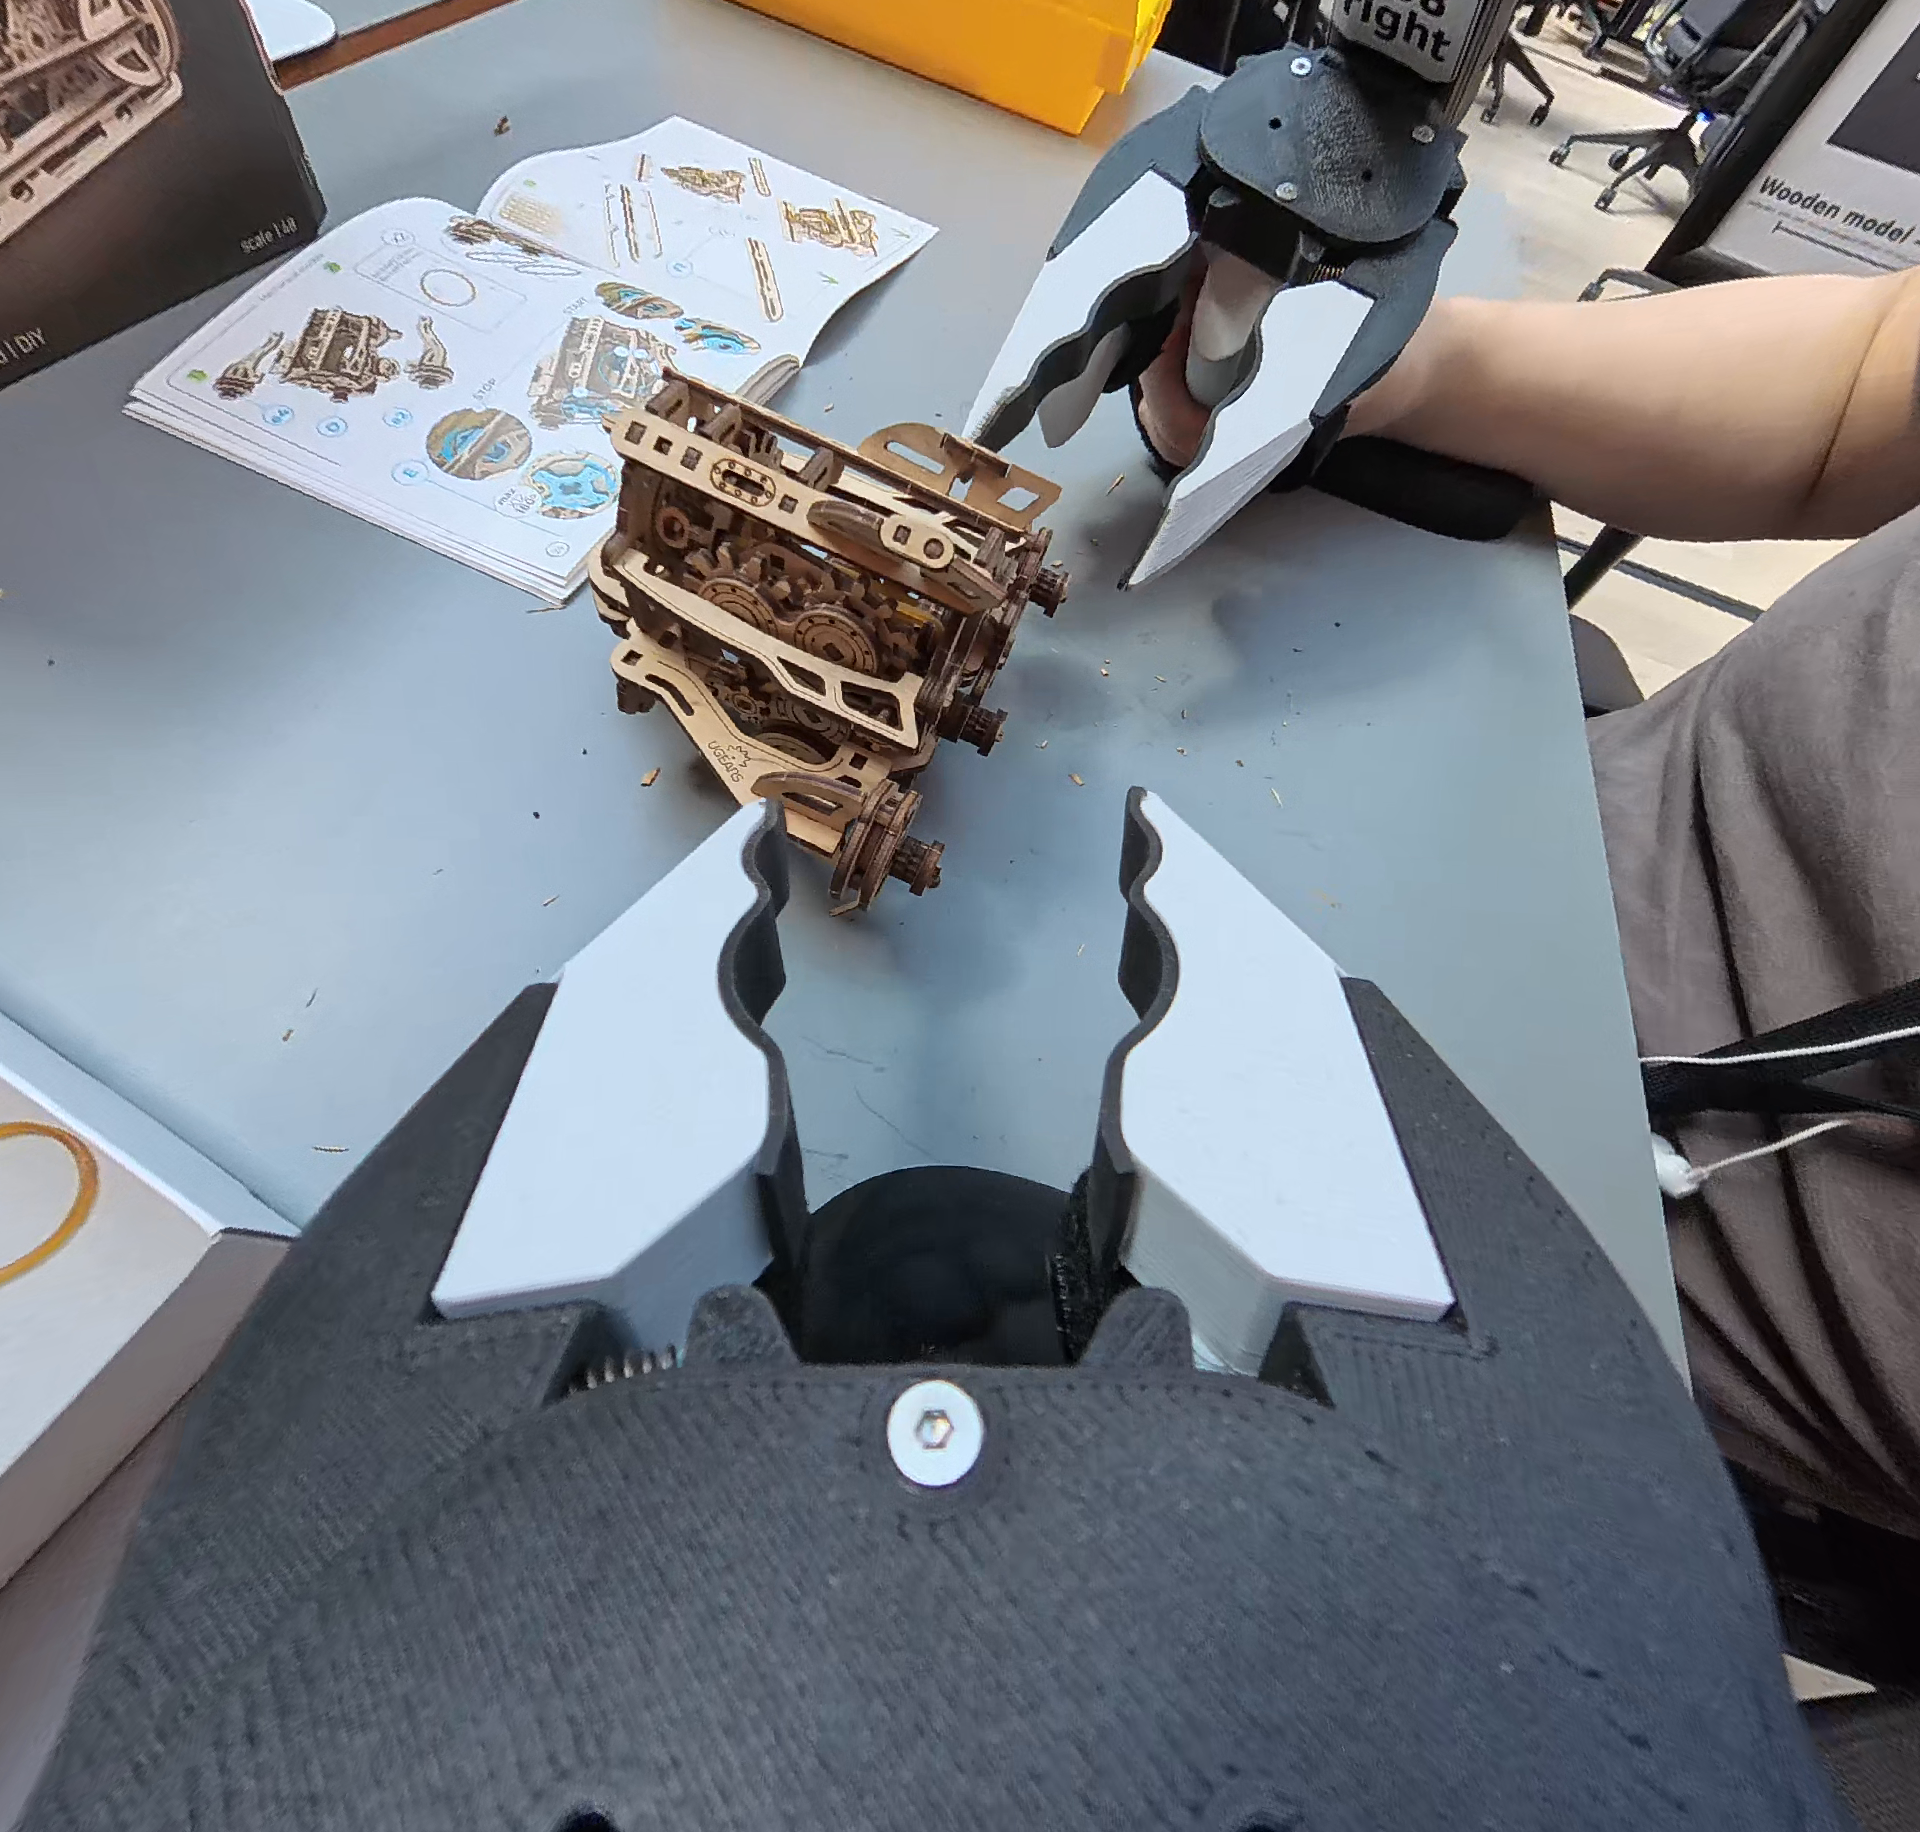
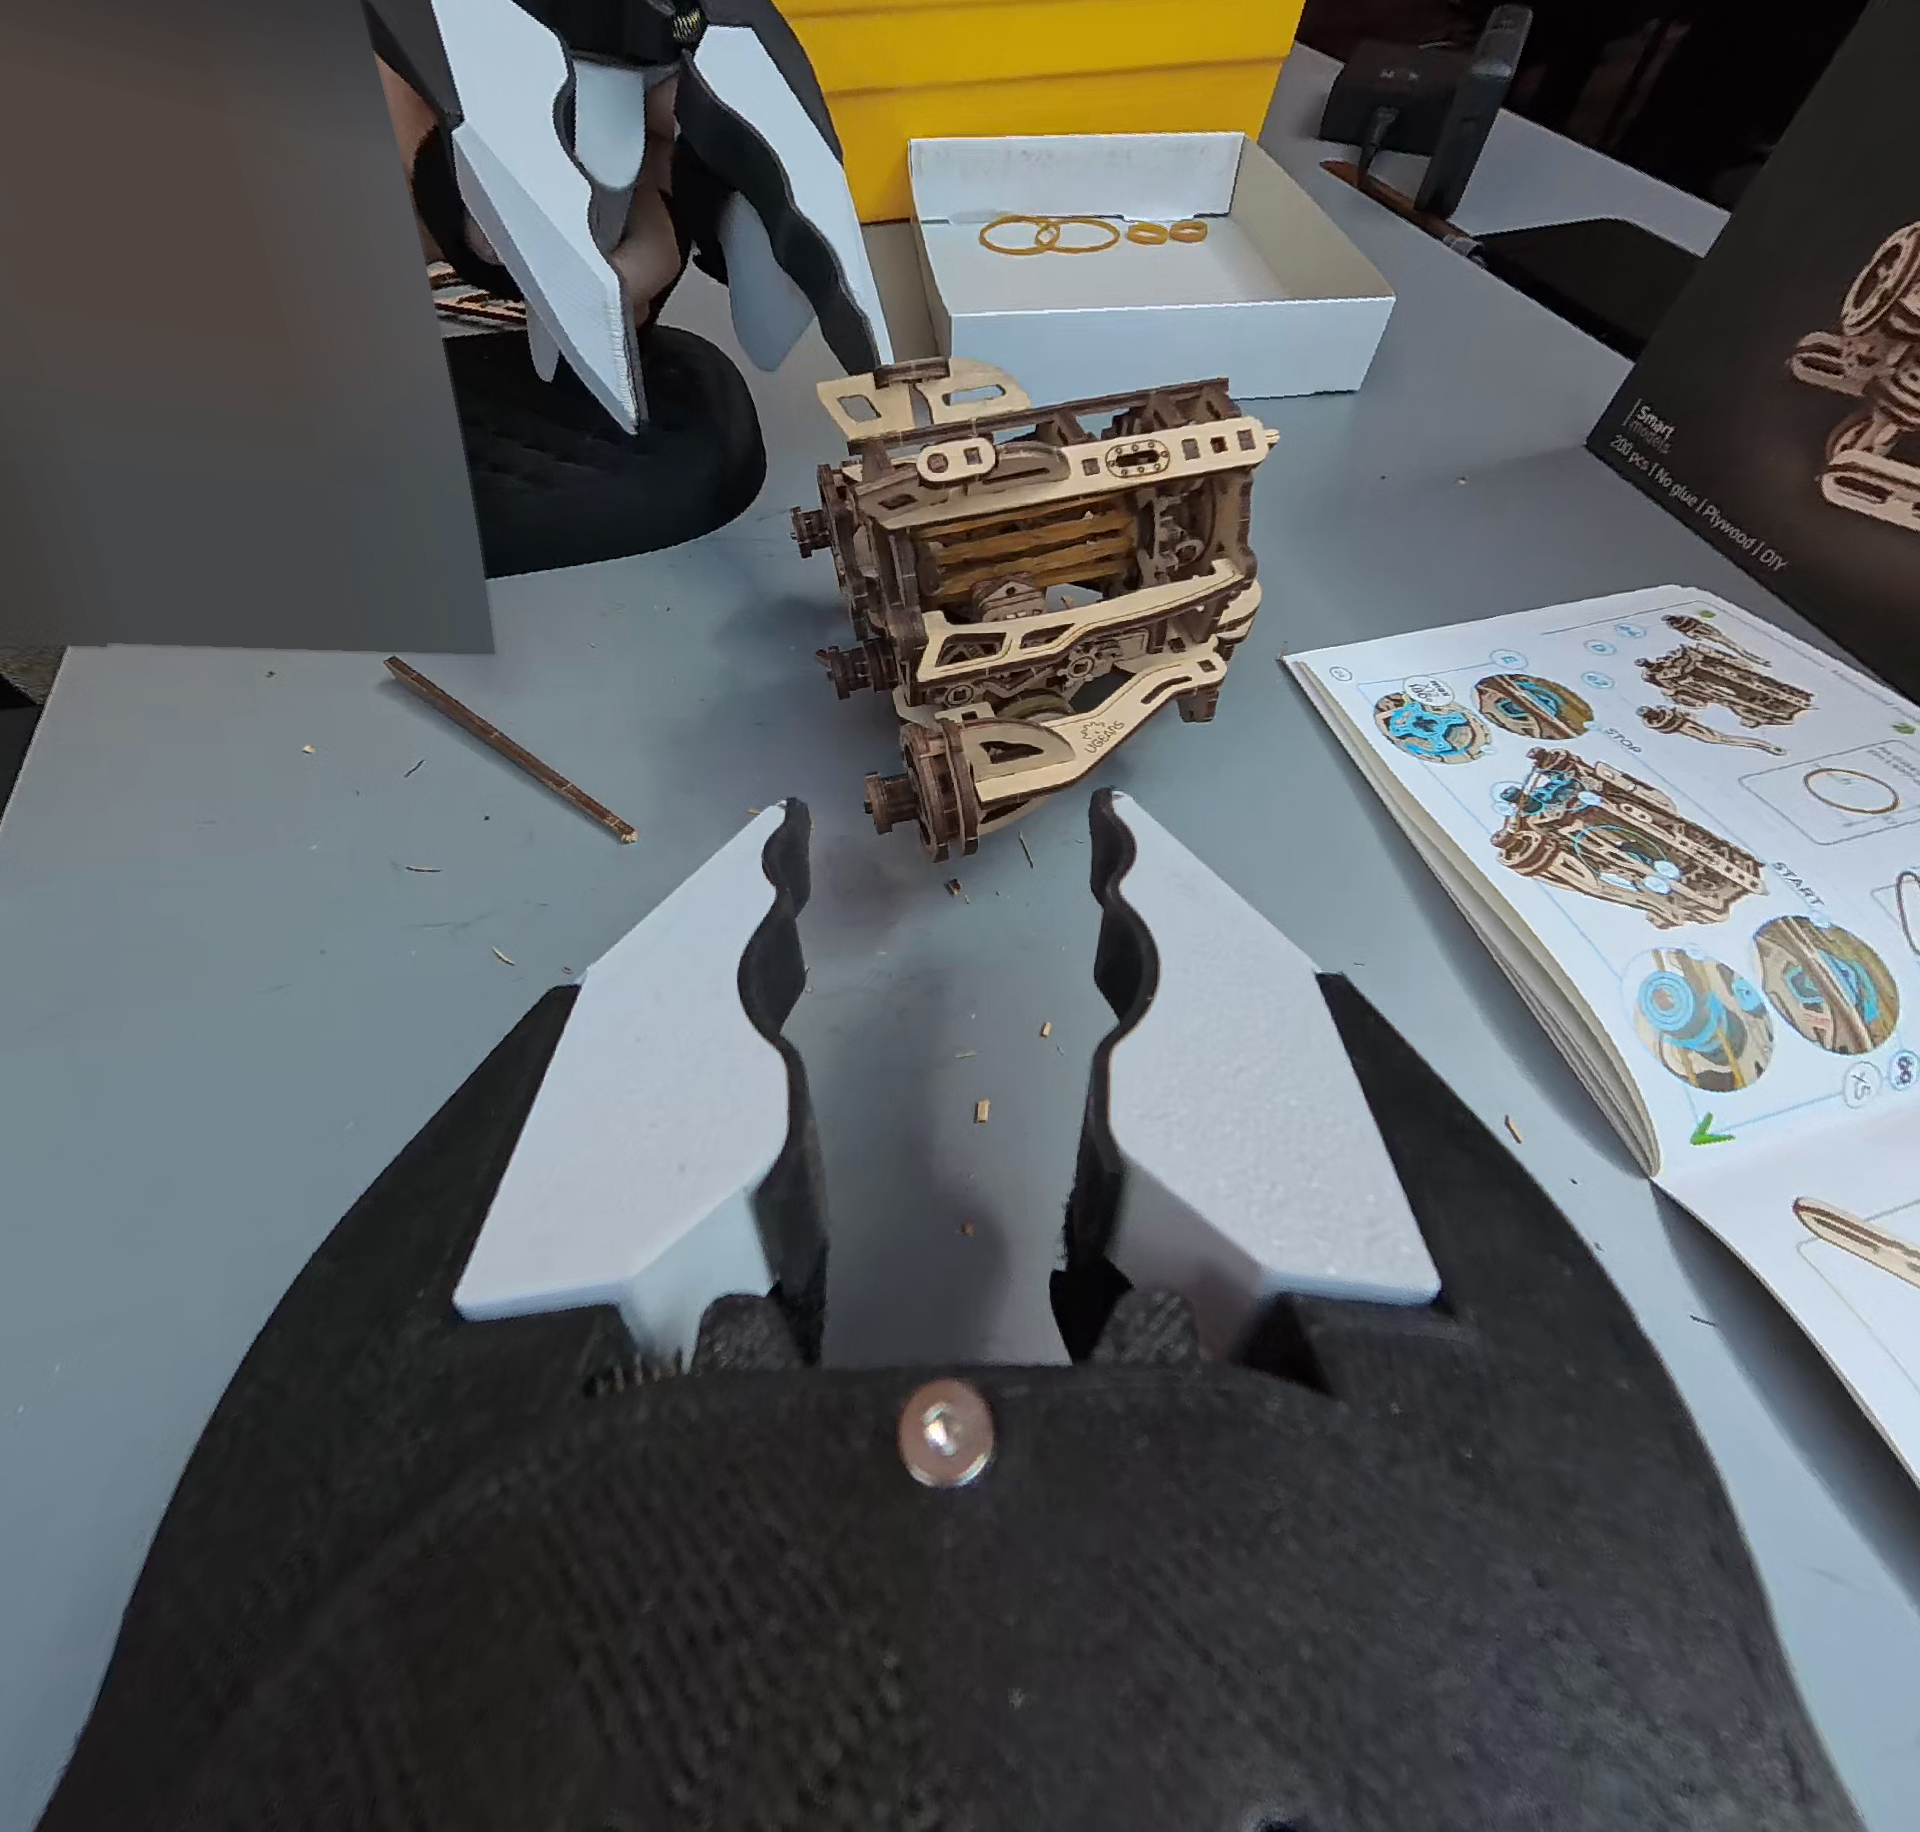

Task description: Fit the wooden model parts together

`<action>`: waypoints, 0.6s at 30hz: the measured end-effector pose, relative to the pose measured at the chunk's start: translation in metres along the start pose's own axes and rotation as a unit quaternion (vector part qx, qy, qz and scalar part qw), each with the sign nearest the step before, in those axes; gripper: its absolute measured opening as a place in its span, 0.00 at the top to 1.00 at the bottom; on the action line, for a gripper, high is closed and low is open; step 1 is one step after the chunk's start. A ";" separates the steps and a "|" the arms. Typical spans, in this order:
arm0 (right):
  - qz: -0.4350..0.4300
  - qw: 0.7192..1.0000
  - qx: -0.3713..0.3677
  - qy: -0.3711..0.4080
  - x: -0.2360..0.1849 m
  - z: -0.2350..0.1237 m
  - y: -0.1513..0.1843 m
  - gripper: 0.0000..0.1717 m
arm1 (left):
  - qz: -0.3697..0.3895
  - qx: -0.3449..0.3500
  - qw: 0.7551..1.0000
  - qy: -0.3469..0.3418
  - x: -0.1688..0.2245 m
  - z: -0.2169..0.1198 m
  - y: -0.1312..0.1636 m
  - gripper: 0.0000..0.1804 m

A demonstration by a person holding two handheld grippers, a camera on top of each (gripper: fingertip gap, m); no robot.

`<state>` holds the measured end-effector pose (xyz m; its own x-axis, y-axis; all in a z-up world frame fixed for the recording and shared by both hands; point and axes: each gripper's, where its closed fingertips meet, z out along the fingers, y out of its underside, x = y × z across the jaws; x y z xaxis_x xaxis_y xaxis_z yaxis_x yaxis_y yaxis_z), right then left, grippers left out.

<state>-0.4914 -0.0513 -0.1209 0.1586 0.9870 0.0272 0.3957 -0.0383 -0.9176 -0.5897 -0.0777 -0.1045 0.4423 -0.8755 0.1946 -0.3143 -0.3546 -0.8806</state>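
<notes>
Wooden model (image 1: pixel 821 608) sits tipped on the counter (image 1: pixel 312 795) mid-frame, both tools spread and empty, left tool (image 1: pixel 951 826) below it, right tool (image 1: pixel 1049 504) upper right, apparently flanking it for a two-sided grab

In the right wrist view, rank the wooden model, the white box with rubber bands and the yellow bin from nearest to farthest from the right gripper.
From the right gripper, open and empty:
1. Wooden model, on the table just ahead of the fingertips.
2. White box with rubber bands, behind the model, slightly right.
3. Yellow bin, behind the box at the table's far edge.
</notes>
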 end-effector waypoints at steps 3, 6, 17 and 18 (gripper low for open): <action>-0.007 1.000 -0.003 -0.015 -0.003 0.002 0.000 0.68 | 0.019 -0.015 1.000 -0.009 0.000 0.000 0.003 0.64; -0.012 1.000 -0.002 -0.027 -0.003 0.003 0.000 0.68 | 0.029 -0.021 0.999 -0.021 -0.002 0.000 0.005 0.63; 0.016 0.998 0.050 -0.037 0.002 -0.009 -0.018 0.66 | -0.004 0.047 0.999 -0.019 -0.015 -0.014 -0.012 0.62; 0.005 0.998 0.050 -0.032 0.002 -0.010 -0.019 0.66 | -0.007 0.062 0.998 -0.018 -0.015 -0.016 -0.016 0.62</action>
<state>-0.4897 -0.0505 -0.0998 0.1032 0.9947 -0.0036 0.3009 -0.0347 -0.9530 -0.6052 -0.0642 -0.0864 0.4768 -0.8576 0.1926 -0.2031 -0.3207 -0.9252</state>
